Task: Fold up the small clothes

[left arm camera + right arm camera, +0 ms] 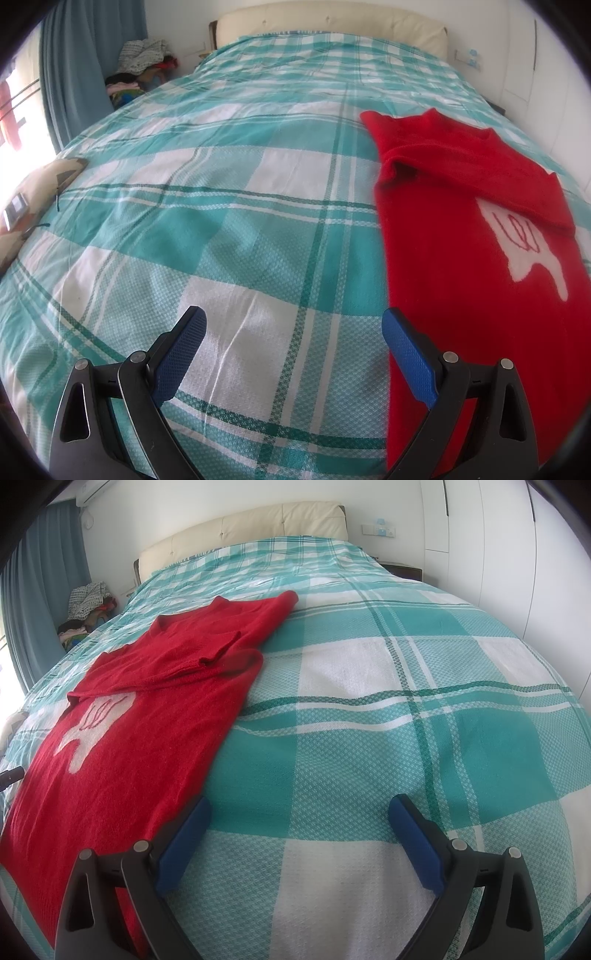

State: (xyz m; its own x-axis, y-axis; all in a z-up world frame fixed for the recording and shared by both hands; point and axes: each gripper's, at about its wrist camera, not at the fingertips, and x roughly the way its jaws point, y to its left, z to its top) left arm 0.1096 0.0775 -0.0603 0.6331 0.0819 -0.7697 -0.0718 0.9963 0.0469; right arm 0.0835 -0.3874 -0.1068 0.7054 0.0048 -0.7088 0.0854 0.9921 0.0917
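The red sweater's [461, 258] hem runs off both views' edges.

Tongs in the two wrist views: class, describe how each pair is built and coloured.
The left tongs and right tongs look alike: each has two black plastic arms with triangular cut-outs and round silver pivot pins. Each arm ends in a flat blue pad with a fine dotted grip texture. No cables, markings or sleeves are visible.

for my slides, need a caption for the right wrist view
Open right gripper over a plaid bedspread, beside a partly folded red sweater.
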